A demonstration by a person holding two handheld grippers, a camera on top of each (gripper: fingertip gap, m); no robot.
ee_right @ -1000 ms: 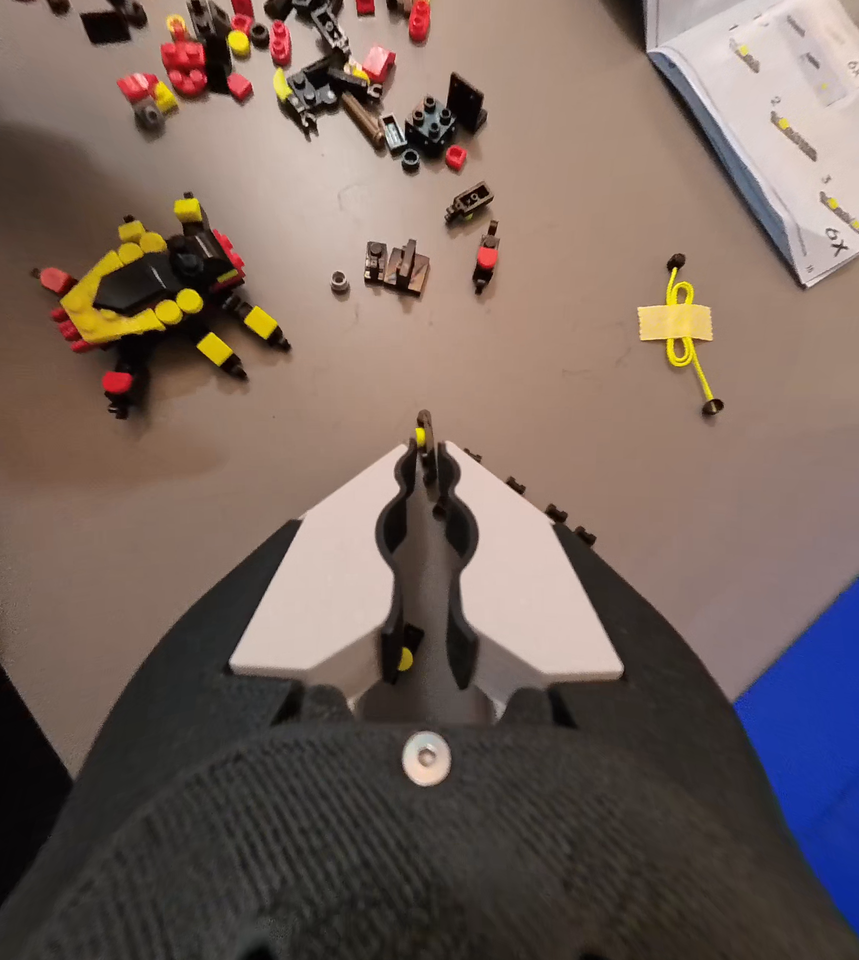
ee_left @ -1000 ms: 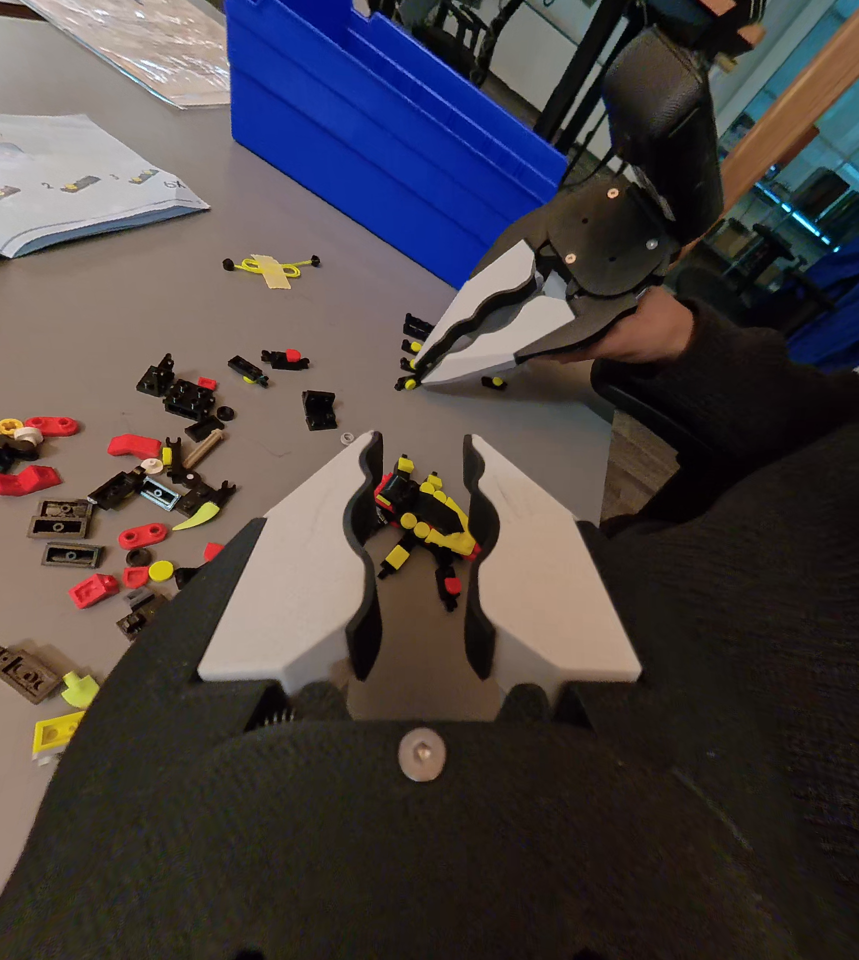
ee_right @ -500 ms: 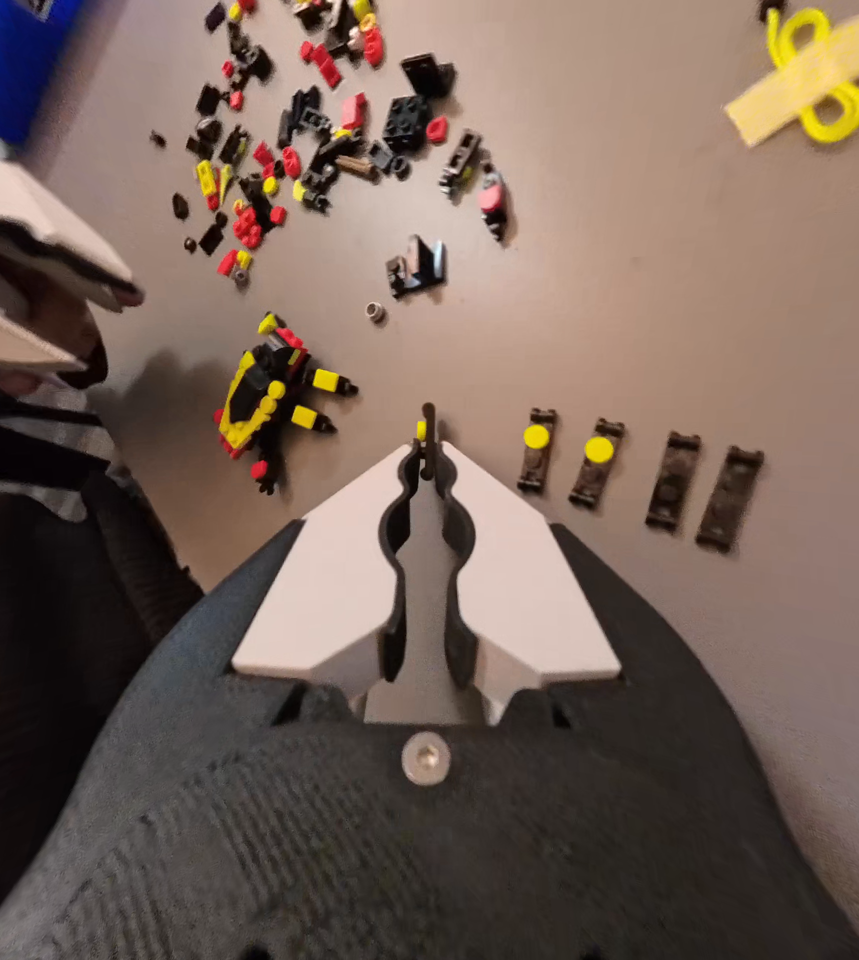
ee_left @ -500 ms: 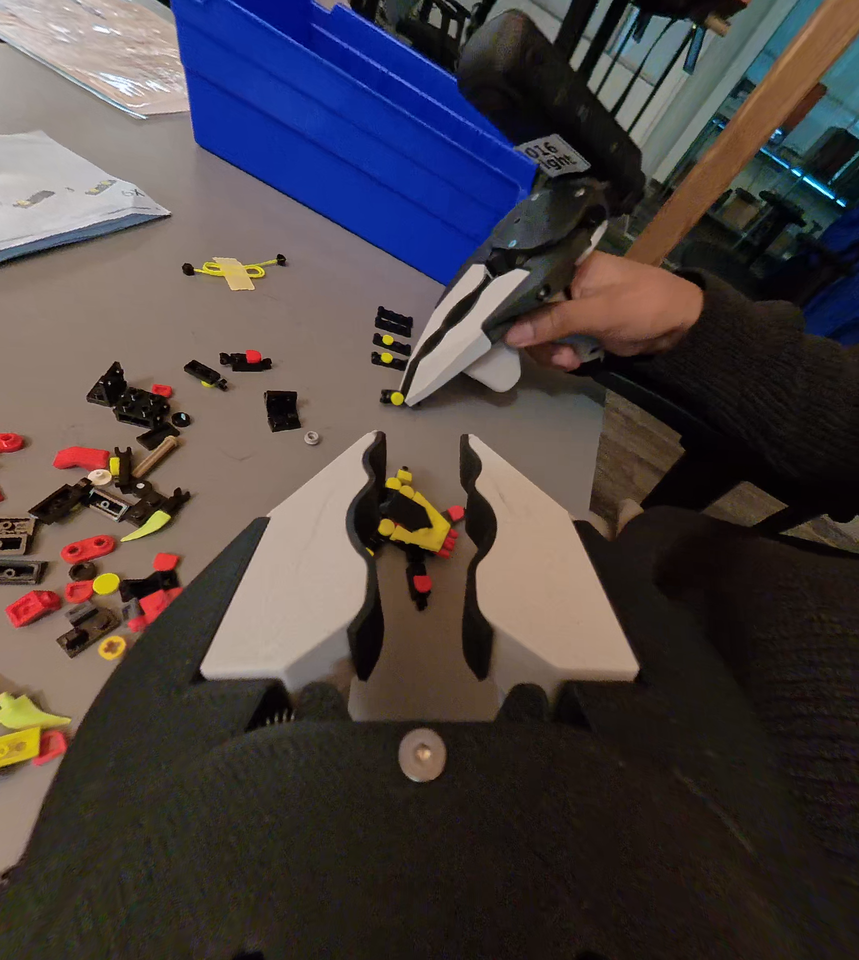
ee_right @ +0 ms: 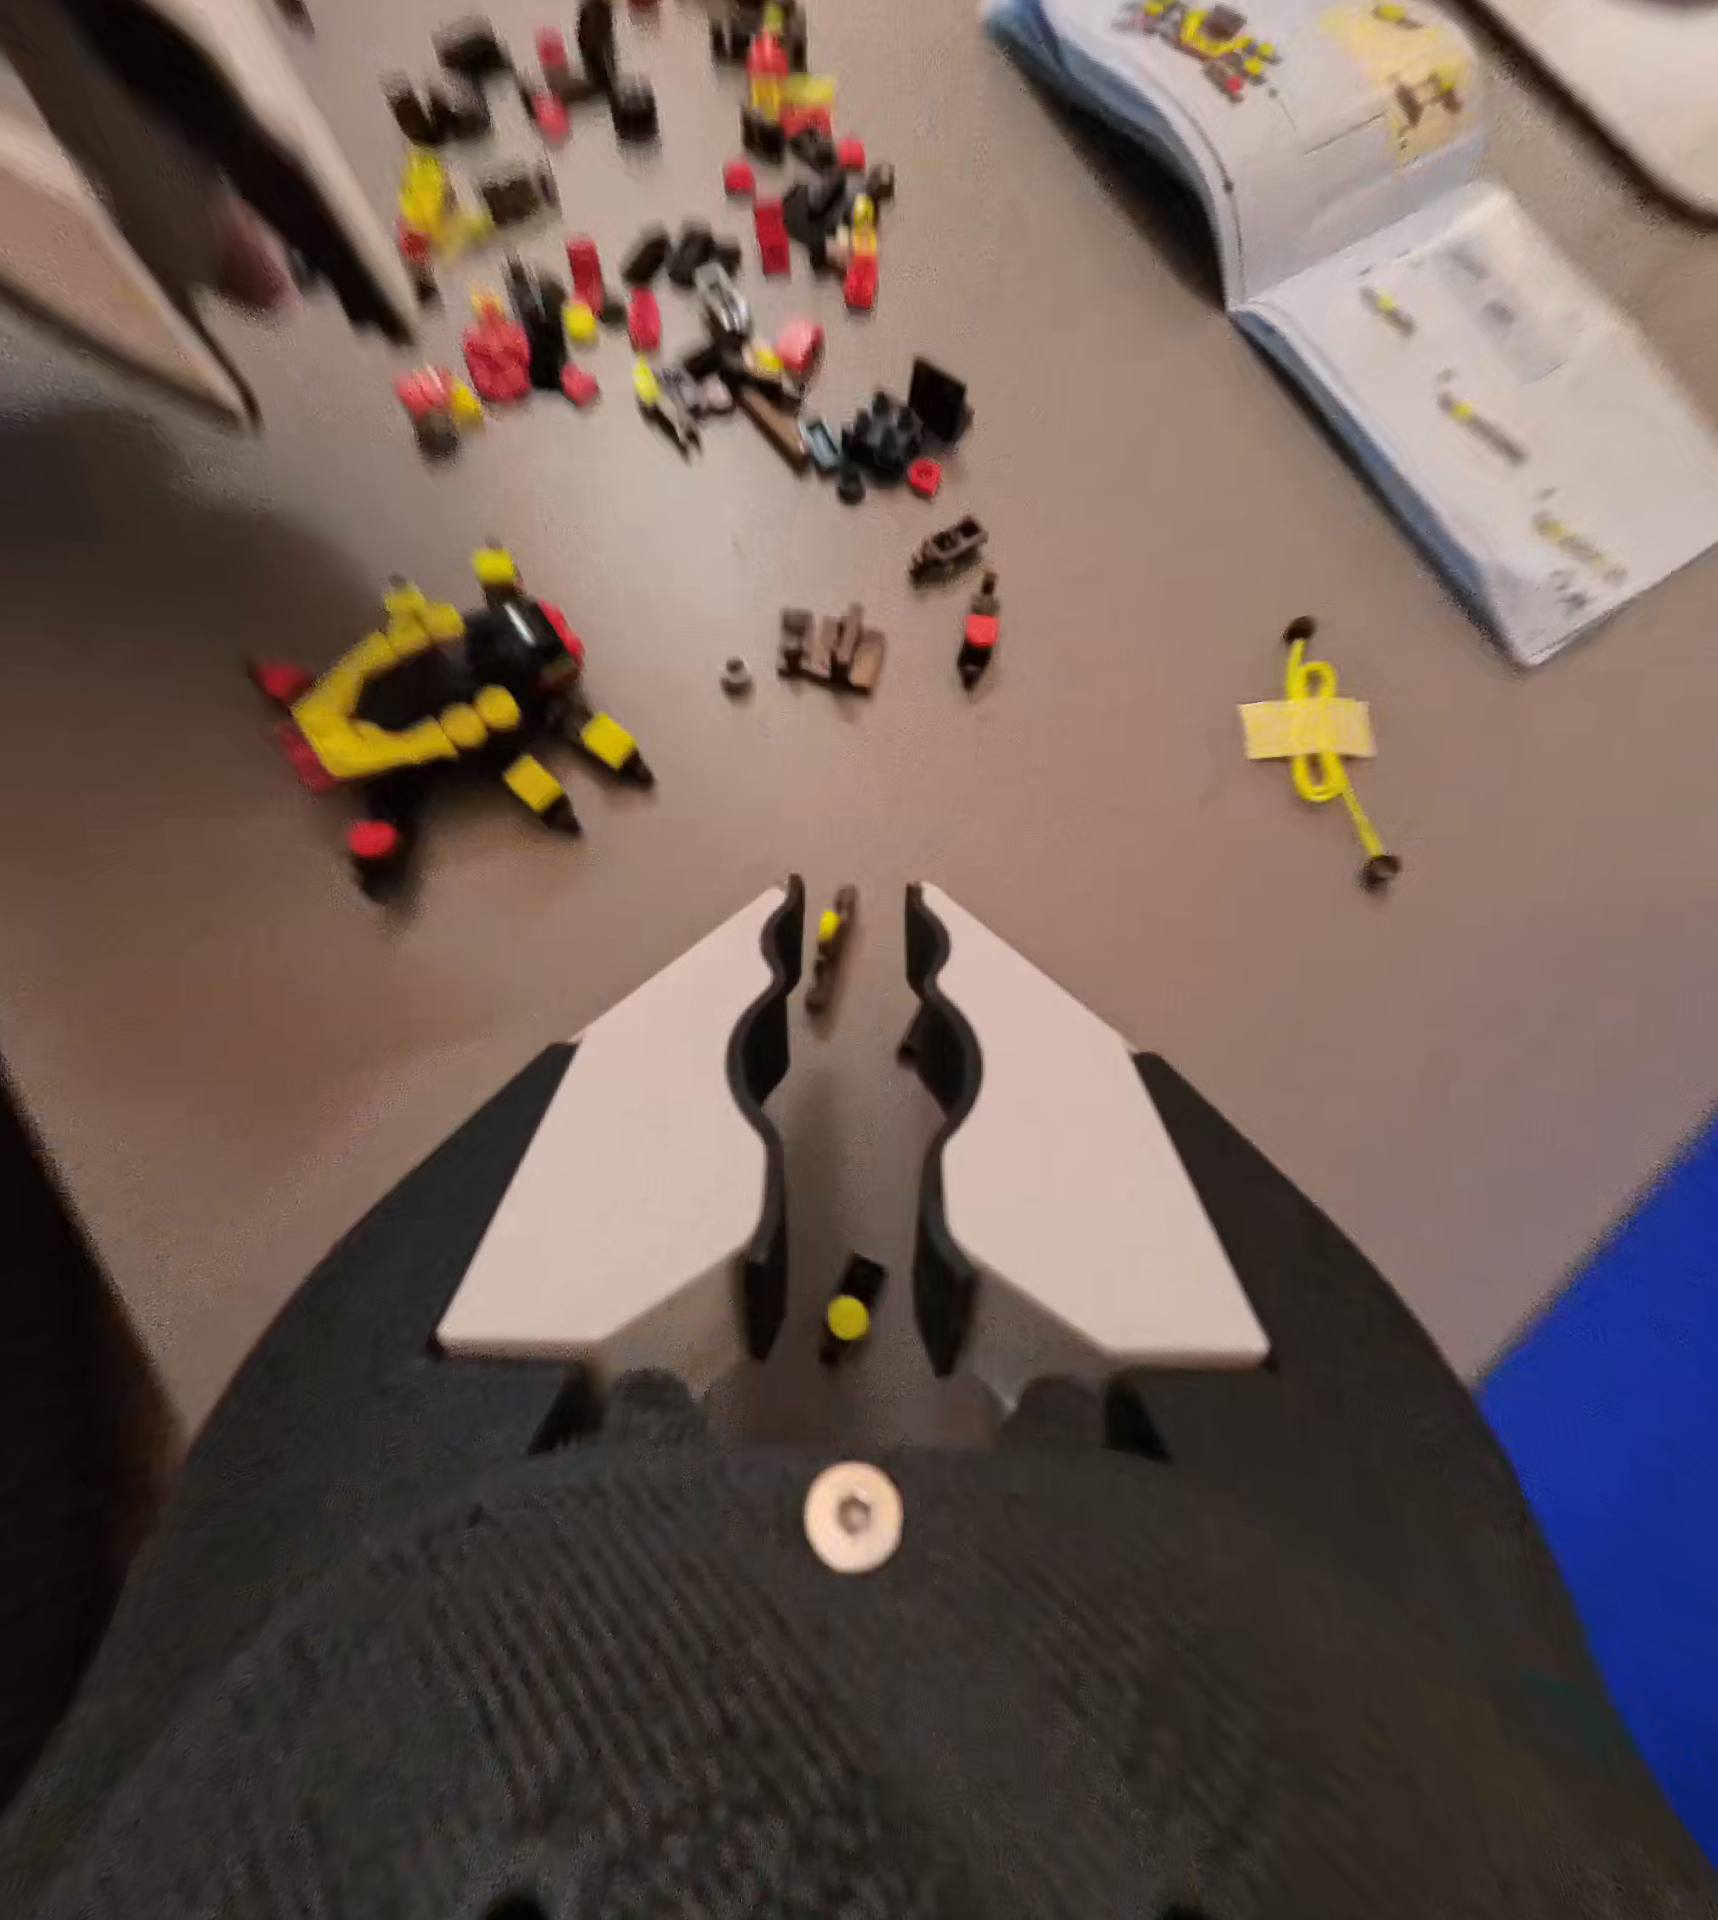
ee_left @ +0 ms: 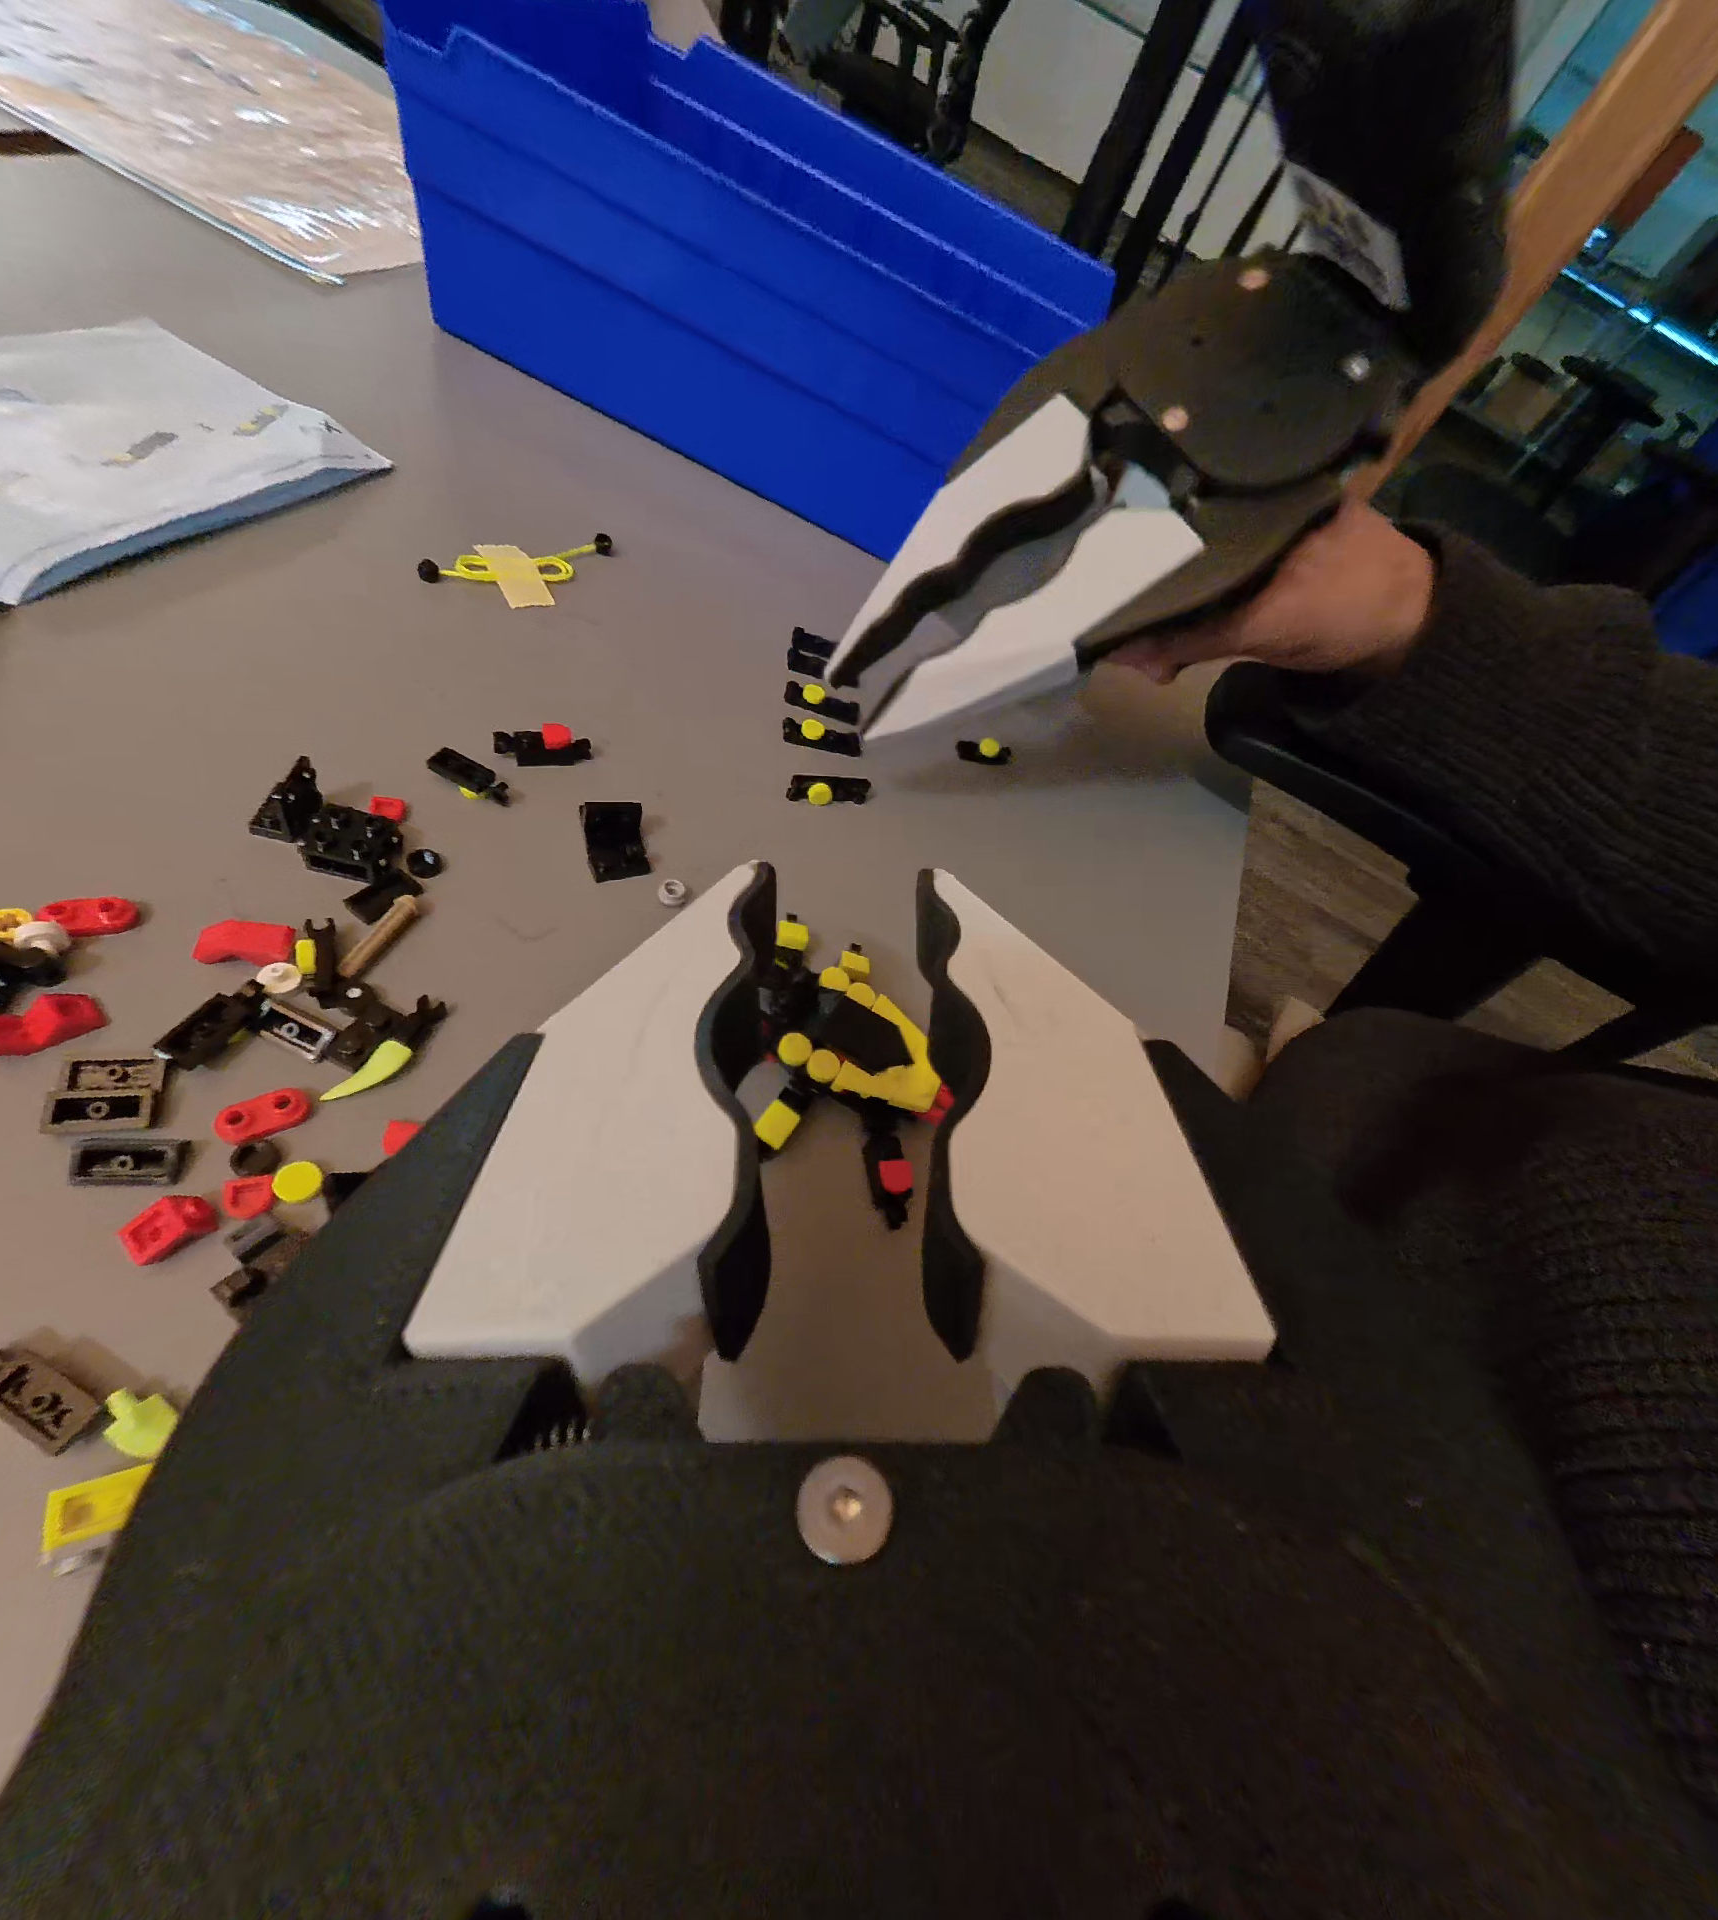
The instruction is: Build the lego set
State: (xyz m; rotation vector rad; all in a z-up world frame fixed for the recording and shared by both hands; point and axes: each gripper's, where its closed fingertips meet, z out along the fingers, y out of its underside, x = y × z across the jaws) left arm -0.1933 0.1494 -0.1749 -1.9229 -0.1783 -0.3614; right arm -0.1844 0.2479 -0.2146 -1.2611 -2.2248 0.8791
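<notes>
Left wrist view | left gripper (ee_left: 842,883): jaws apart, empty, framing yellow-black model (ee_left: 850,1044) on table (ee_left: 211,675), likely to steady it | right gripper (ee_right: 847,896): parted, small stud plate (ee_right: 831,945) loose between tips, beside plate row (ee_left: 822,722).

A bare strip of tabletop (ee_right: 1094,790) runs between the half-built model (ee_right: 439,707) and the taped yellow cord (ee_right: 1312,732). Beyond it, loose pieces (ee_right: 689,291) crowd the surface, leaving only narrow gaps. The open booklet (ee_right: 1457,343) covers the far right. A blue bin (ee_left: 730,270) walls off the far side, and a row of small black plates (ee_left: 819,717) lies just before it.
</notes>
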